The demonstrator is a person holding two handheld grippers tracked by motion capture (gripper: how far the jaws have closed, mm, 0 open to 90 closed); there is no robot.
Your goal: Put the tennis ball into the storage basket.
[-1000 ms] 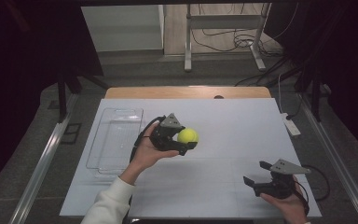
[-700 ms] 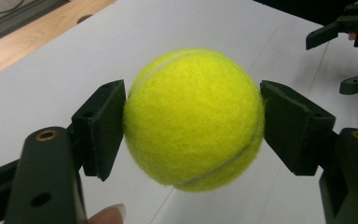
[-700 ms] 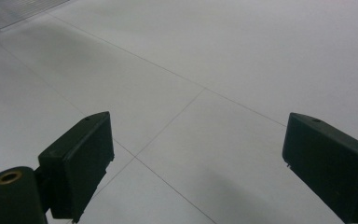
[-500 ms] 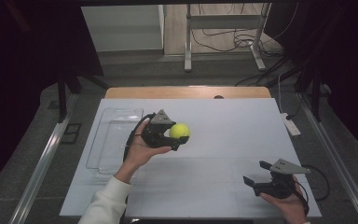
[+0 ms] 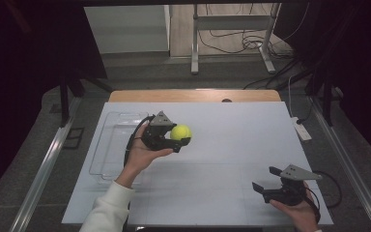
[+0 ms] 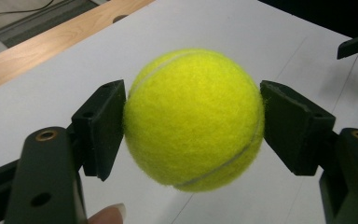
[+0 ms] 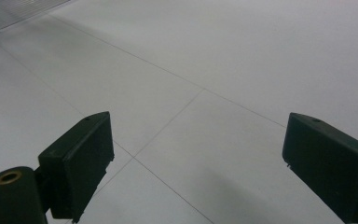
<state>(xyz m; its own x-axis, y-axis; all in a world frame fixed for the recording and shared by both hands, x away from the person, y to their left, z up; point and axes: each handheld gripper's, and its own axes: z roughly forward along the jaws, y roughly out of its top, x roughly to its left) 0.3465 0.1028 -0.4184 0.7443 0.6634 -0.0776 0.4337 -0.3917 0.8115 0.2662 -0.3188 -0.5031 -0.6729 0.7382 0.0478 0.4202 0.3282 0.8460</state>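
Landmark: clear tray (image 5: 118,145), empty, sitting near the left edge of the white surface (image 5: 232,140).

Left hand-held gripper (image 5: 182,137) is clamped on a yellow tennis ball (image 5: 180,132), just right of the tray and held above the surface. In the left gripper view the ball (image 6: 193,119) sits squarely between both pads (image 6: 103,126), felt pressed at each side, a fingertip (image 6: 107,215) showing at the bottom edge. The gripper's cable (image 5: 134,137) loops over the tray's right rim.

Right hand-held gripper (image 5: 264,180) is well apart from the tray, low at the near right corner of the surface, jaws spread wide with nothing between them. The right gripper view shows bare white surface (image 7: 205,70) with thin seam lines between its pads (image 7: 81,158), and a corner of the tray (image 7: 18,9) far off at top left.

A small white device (image 5: 301,130) lies at the surface's right edge, far from the tray. A wooden strip (image 5: 193,95) runs along the far edge. Between the tray and the right hand-held gripper the surface lies bare, nothing standing in the way. Metal rails (image 5: 43,174) flank both sides below, and a stand with floor cables (image 5: 232,34) sits beyond the far edge.
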